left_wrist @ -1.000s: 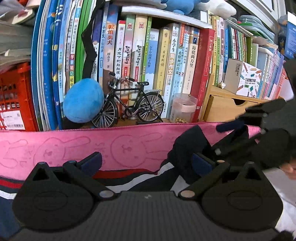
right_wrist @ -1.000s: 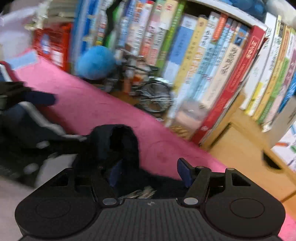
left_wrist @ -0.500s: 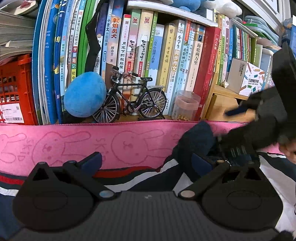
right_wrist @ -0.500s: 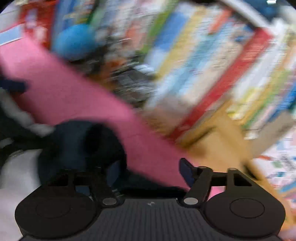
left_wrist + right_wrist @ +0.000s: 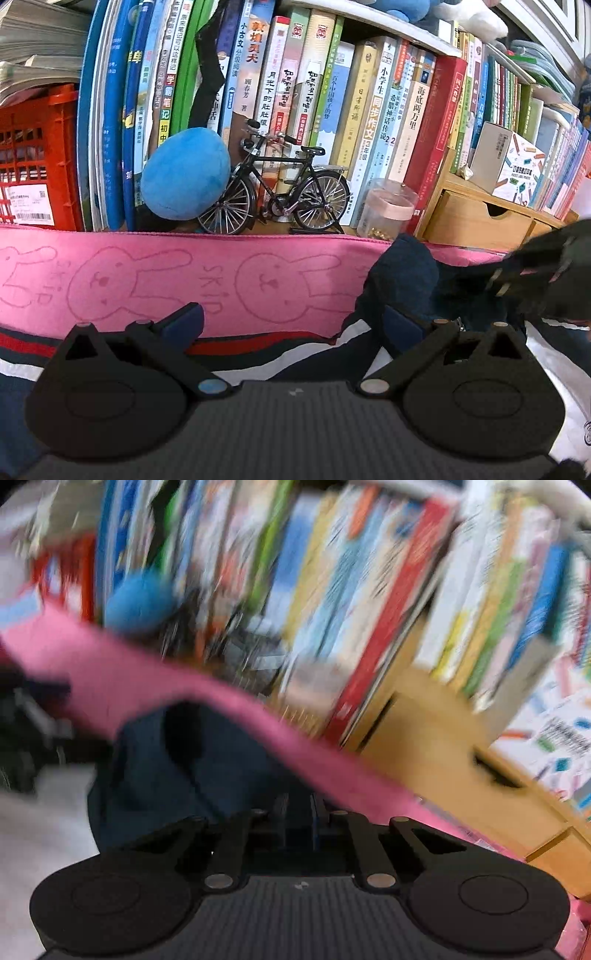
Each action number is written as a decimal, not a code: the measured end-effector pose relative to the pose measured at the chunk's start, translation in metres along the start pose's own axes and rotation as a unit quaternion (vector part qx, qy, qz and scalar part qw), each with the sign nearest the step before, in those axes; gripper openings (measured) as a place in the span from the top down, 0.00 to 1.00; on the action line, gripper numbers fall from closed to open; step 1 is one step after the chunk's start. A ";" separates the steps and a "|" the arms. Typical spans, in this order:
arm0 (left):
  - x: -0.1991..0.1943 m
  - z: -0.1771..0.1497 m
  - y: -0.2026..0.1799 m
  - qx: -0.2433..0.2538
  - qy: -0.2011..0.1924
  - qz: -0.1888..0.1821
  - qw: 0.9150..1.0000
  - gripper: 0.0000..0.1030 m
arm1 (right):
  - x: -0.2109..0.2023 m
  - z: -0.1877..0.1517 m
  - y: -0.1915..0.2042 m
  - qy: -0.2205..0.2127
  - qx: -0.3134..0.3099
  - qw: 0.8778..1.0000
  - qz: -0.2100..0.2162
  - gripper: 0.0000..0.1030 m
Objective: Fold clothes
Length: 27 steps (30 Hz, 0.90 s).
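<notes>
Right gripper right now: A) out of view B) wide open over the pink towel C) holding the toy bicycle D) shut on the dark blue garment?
D: in the right wrist view the right gripper has its fingers drawn together on the dark blue garment, which bunches up just ahead of them.

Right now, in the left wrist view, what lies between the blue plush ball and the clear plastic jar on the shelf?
A black model bicycle stands between the blue plush ball and the clear plastic jar, in front of the books. The left wrist view shows this.
</notes>
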State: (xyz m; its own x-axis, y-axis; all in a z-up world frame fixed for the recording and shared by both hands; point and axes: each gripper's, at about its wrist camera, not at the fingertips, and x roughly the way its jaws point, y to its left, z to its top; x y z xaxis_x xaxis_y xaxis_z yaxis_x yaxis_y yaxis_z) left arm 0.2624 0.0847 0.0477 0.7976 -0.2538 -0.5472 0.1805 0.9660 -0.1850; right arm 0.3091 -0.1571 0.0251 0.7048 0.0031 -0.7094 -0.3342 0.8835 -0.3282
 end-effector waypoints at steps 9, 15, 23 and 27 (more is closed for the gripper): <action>-0.045 0.001 -0.034 0.155 -0.044 -0.047 0.986 0.00 | -0.052 -0.023 -0.035 -0.071 0.119 0.989 0.045 0.84; 0.004 -0.014 -0.055 0.249 0.011 0.041 0.968 0.00 | -0.051 -0.056 -0.006 -0.025 0.074 0.991 0.112 0.83; 0.053 0.008 -0.053 0.211 0.026 0.089 0.973 0.00 | 0.002 -0.037 -0.038 -0.033 0.155 0.987 0.039 1.00; 0.064 0.026 -0.043 0.153 0.049 0.087 0.983 0.00 | 0.007 -0.026 -0.044 -0.025 0.205 0.978 0.039 0.90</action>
State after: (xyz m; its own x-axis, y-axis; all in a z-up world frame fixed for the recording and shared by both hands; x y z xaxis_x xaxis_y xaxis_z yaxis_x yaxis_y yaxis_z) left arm 0.3209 0.0286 0.0420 0.7745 -0.0729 -0.6284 0.2230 0.9610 0.1634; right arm 0.3123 -0.2084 0.0188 0.7205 0.0915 -0.6874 -0.1156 0.9932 0.0111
